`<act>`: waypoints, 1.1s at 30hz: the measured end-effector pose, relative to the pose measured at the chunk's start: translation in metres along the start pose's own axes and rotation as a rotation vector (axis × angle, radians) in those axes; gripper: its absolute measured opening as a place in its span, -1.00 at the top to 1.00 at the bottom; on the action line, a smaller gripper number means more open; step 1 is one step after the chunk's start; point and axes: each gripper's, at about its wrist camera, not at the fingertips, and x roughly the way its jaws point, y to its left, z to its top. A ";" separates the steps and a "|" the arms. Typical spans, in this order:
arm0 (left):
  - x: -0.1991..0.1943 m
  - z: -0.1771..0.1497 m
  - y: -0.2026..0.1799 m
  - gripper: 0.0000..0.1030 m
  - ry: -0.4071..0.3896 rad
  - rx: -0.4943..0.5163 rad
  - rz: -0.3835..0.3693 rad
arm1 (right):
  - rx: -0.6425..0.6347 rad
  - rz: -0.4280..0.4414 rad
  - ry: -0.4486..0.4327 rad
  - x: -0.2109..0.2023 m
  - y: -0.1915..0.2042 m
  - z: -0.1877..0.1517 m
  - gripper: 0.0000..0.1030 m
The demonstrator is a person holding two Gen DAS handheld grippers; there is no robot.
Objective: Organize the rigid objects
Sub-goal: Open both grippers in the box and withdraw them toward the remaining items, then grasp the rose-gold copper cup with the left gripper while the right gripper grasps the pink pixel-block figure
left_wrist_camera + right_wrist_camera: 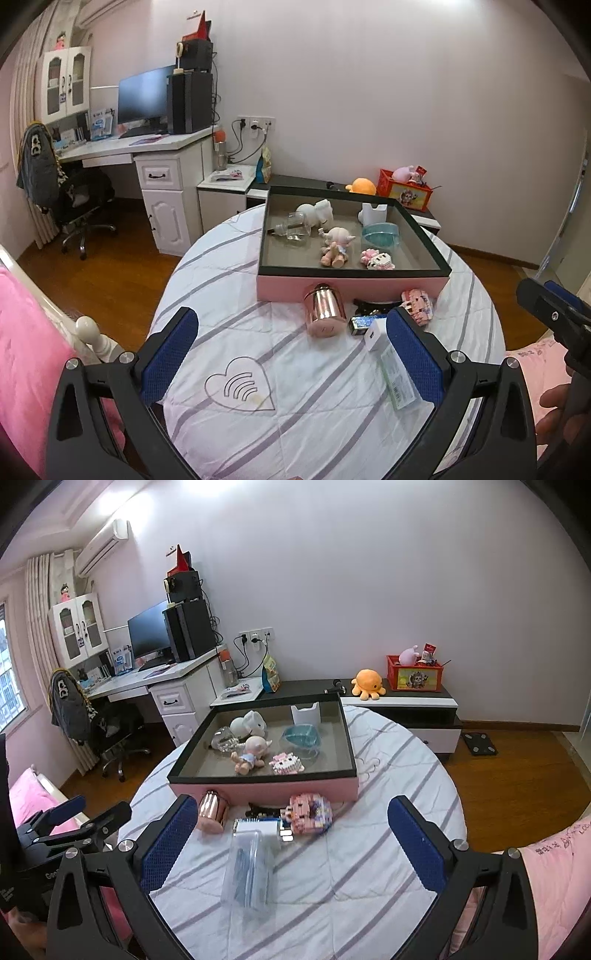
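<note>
Your left gripper (291, 354) and right gripper (291, 842) both hang with jaws spread wide and empty over the striped bedsheet (229, 332). Nearest you lies a clear packet (249, 871), touching a white charger block (260, 829). Just past them a rose-gold canister (212, 810) lies on its side beside a pink block figure (308, 812), against the pink tray (295, 790). Inside the tray sit a baby doll (249, 755), a small block cat (286, 763), a teal dish (301, 737) and a glass bottle (224, 739). Beyond, an orange octopus plush (367, 685) rests on the low cabinet (413, 701).
</note>
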 end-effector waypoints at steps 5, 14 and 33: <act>-0.002 -0.004 0.000 -1.00 0.006 -0.003 -0.001 | 0.001 -0.005 0.010 -0.001 -0.001 -0.007 -1.00; -0.001 -0.005 -0.005 -1.00 0.011 0.003 -0.013 | 0.006 -0.008 0.011 -0.003 -0.003 -0.009 -1.00; 0.027 -0.008 -0.010 -1.00 0.063 0.033 0.019 | 0.003 0.006 0.105 0.030 -0.018 -0.014 -1.00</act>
